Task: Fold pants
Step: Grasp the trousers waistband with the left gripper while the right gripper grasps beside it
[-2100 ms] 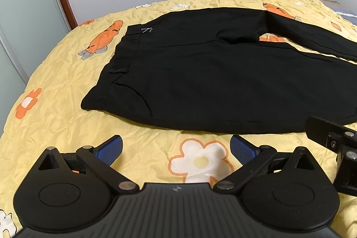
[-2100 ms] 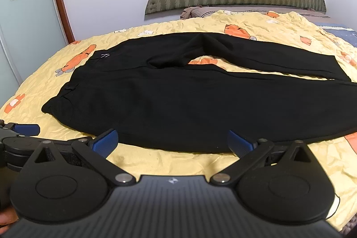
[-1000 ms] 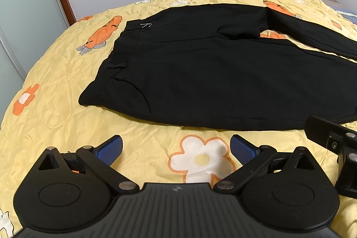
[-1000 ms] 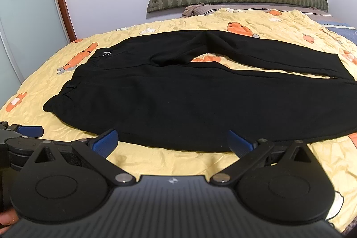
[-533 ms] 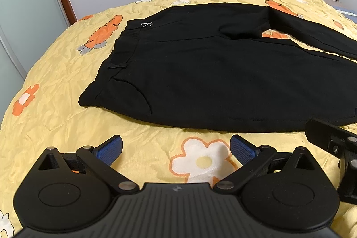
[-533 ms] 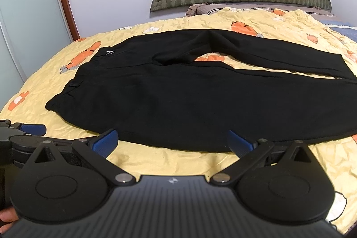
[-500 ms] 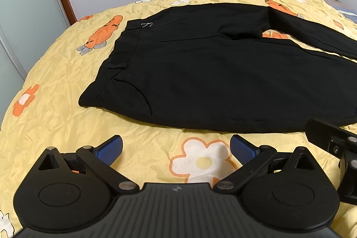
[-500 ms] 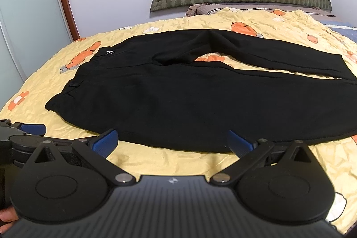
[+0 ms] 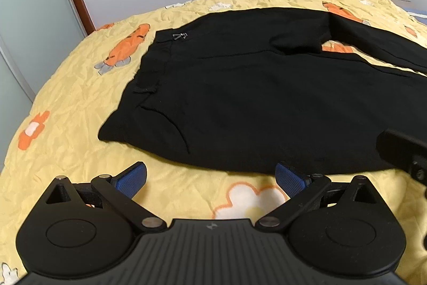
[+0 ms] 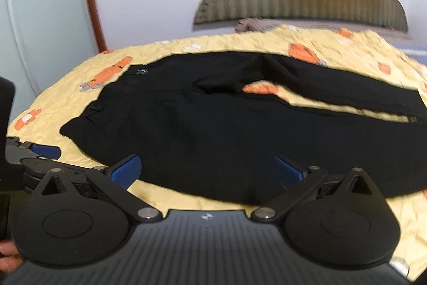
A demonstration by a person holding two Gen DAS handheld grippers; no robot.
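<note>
Black pants (image 9: 253, 98) spread flat on the yellow bedspread (image 9: 66, 103), waistband left, legs running right. Left gripper (image 9: 210, 176) fingers wide apart, empty, just short of the near hem. Right gripper (image 10: 206, 167) likewise spread and empty, its blue pads (image 10: 125, 168) over the near edge; contact unclear.

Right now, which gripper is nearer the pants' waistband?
Left. The left gripper sits just short of the pants near the waistband; the right gripper is further along the near leg.
</note>
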